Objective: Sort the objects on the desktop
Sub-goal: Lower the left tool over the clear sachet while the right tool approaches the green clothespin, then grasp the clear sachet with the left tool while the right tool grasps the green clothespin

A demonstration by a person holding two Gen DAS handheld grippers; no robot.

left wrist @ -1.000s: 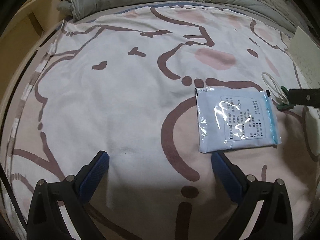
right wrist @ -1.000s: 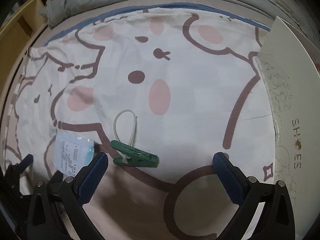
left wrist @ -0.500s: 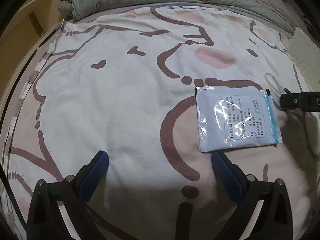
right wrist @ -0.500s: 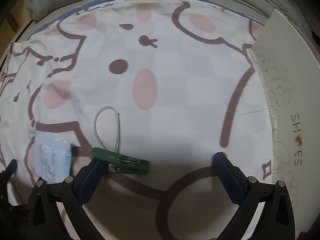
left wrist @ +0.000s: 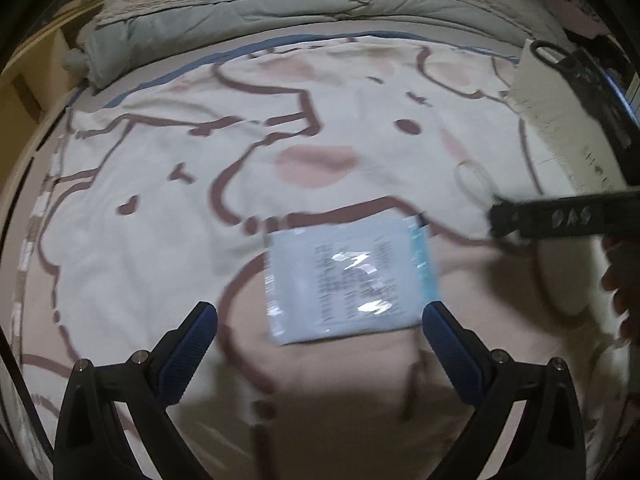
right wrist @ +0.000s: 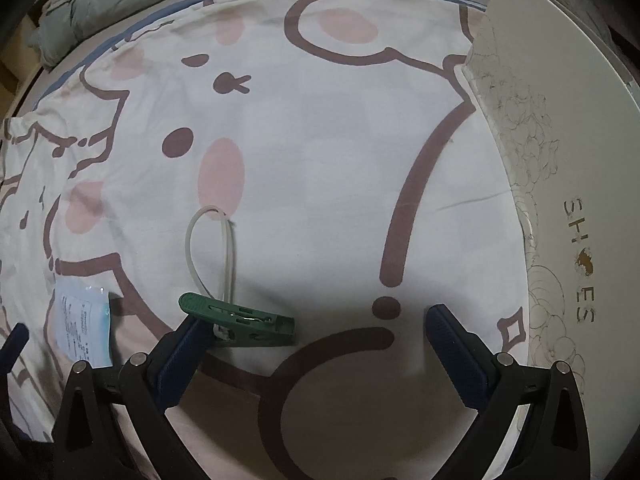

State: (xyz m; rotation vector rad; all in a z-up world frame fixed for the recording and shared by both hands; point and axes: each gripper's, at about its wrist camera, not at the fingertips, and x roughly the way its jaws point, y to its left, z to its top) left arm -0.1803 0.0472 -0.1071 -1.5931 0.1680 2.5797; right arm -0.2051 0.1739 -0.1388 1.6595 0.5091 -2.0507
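Observation:
A pale blue printed sachet lies flat on the cartoon-print sheet, just ahead of my open left gripper and between its blue fingers. The sachet also shows at the left of the right wrist view. A green clothes peg with a white cord loop lies by the left finger of my open right gripper. That finger overlaps the peg's left end. The right gripper's arm crosses the left wrist view, hiding the peg.
A white shoe box lid marked "SHOES" lies along the right side, seen too as a white lid at top right. A grey quilt is bunched at the far end. A hand is at the right edge.
The left gripper has moved forward and right, so the sachet now sits between its fingers. The right gripper has advanced onto the green peg, its left finger now overlapping it.

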